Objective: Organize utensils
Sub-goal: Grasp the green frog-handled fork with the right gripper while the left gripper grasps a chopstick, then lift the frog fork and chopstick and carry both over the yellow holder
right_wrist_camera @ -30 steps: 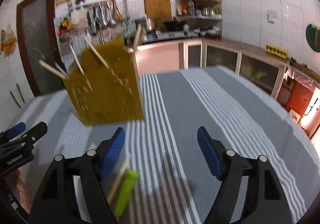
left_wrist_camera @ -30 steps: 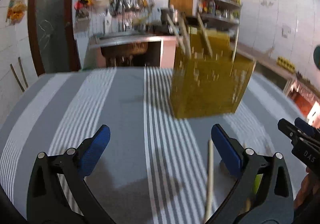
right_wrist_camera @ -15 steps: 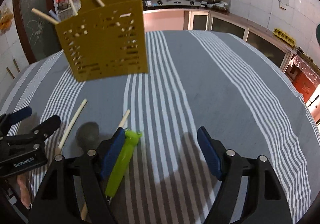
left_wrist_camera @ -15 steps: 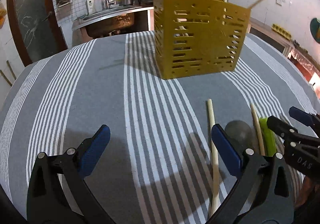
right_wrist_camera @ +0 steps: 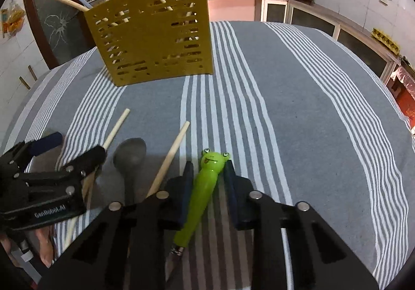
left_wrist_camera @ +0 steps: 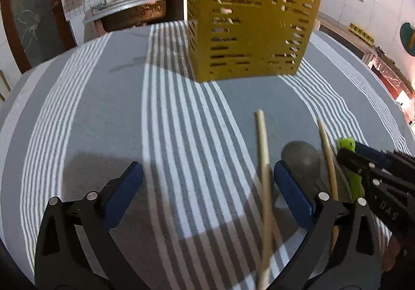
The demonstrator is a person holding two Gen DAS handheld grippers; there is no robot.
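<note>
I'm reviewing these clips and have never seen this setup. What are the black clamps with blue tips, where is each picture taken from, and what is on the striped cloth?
No robot here: a person holds a clamp-like tool in each hand, each with a camera looking along its fingers. The left tool is open, with a wooden stick lying between its fingers. The right tool is closing around a green frog-headed handle. Whether its pads press yet is unclear. On the striped tablecloth lie a grey spoon and another stick. Behind stands a yellow slotted caddy already holding sticks.
</note>
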